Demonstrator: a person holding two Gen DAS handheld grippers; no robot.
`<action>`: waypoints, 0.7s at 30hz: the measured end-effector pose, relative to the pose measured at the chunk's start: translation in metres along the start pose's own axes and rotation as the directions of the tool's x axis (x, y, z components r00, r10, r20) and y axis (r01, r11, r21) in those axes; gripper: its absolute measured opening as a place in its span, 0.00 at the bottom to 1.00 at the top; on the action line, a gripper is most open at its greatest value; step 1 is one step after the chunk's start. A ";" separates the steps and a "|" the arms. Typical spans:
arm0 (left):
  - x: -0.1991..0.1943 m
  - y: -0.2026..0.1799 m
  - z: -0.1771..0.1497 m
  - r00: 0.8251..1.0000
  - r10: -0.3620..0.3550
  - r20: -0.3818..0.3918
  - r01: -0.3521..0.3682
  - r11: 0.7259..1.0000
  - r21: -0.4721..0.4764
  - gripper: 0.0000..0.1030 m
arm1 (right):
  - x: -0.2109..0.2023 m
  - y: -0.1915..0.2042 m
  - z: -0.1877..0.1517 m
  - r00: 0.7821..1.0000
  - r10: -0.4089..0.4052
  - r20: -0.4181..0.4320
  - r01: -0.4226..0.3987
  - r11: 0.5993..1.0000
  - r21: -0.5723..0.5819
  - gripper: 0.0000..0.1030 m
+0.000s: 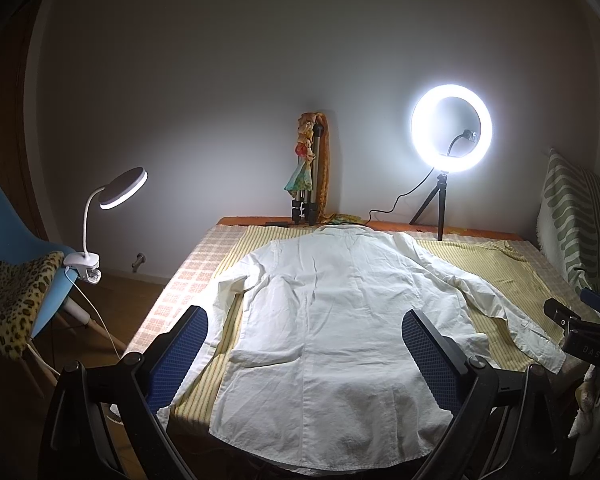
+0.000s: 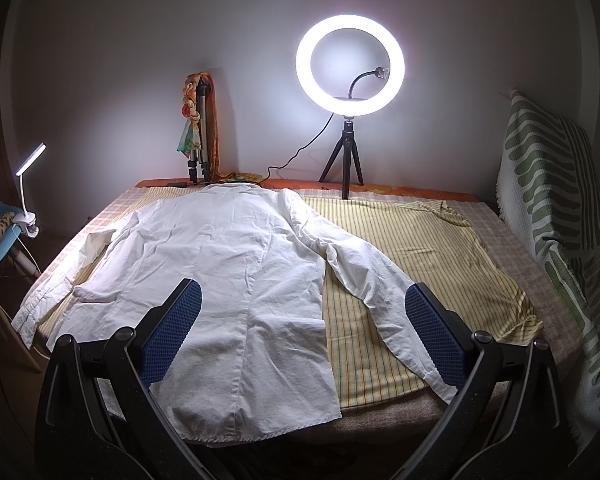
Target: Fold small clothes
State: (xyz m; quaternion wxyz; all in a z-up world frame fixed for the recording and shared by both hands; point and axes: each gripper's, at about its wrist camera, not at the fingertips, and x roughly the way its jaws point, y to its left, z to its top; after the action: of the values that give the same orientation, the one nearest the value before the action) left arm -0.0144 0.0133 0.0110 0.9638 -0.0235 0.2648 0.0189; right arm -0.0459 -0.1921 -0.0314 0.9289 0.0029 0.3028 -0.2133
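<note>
black grippers (image 1: 305, 354) (blue dimpled pads (image 1: 178, 354))

— We see a white shirt (image 1: 332, 320) on a cloth of yellow stripes (image 2: 412, 280), over a cover in a pale pink-and-white check (image 1: 188, 280).

— We note blue, dotted pads (image 2: 172, 332) on black gripper fingers, and an orange edge (image 2: 420, 191) along the far side of the bed.

— At left we find a light blue chair (image 1: 8, 216) with a leopard-print throw (image 1: 12, 304) and a white clip lamp (image 1: 100, 216).

— At right we have a white textile with green wavy bands (image 2: 548, 184). The ring light (image 2: 350, 66) glows white on a black tripod; the wall behind is plain grey-white.
</note>
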 end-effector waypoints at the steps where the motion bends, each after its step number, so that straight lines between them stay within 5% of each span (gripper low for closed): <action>1: 0.000 0.000 0.000 1.000 0.001 0.001 -0.001 1.000 -0.001 0.95 | 0.001 0.000 0.000 1.000 0.000 -0.001 0.000 1.000 0.001 1.00; 21: 0.004 0.010 -0.009 1.000 0.017 -0.007 -0.017 1.000 -0.003 0.96 | 0.000 0.007 0.001 1.000 0.002 -0.004 -0.002 1.000 -0.001 1.00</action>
State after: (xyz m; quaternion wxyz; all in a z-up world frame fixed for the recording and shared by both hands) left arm -0.0159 0.0234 0.0012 0.9627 -0.0227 0.2682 0.0273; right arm -0.0423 -0.1858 -0.0321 0.9285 0.0029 0.3046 -0.2123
